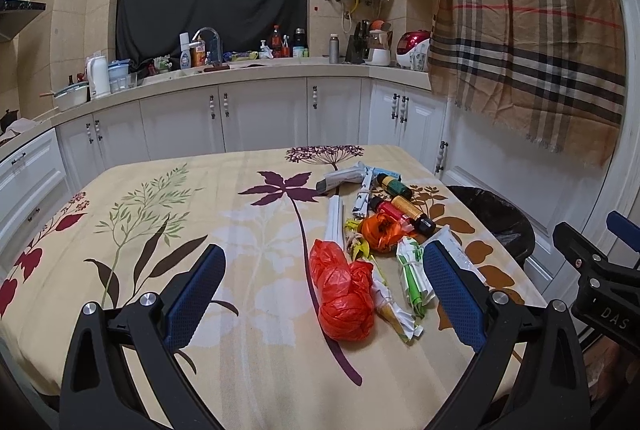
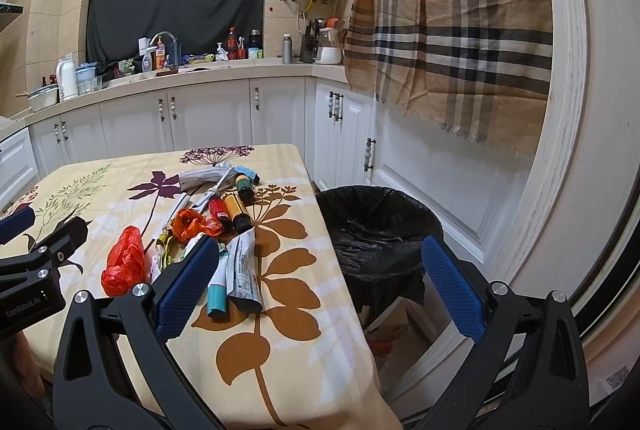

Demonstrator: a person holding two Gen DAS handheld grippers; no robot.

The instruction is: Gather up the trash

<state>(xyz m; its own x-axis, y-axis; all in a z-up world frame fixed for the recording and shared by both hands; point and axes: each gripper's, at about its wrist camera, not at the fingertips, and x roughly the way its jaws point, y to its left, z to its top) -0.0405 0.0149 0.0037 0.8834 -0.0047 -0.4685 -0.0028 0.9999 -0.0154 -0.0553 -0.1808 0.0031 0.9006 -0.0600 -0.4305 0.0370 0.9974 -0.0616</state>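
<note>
Floral cloth covers the desk [image 1: 160, 230]. Left wrist view: left gripper [image 1: 324, 294], fingers spread wide and empty, above a red bag [image 1: 340, 294] and the trash heap; right gripper [image 1: 600, 270] lettered "DAS".

Right wrist view: right gripper [image 2: 320, 282] released, empty; black-lined bin [image 2: 376, 226] beside the desk; left gripper [image 2: 32, 270] marked "GenRobot.AI".

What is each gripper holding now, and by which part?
Nothing is held. The left gripper and the right gripper are both open, above the table.
</note>
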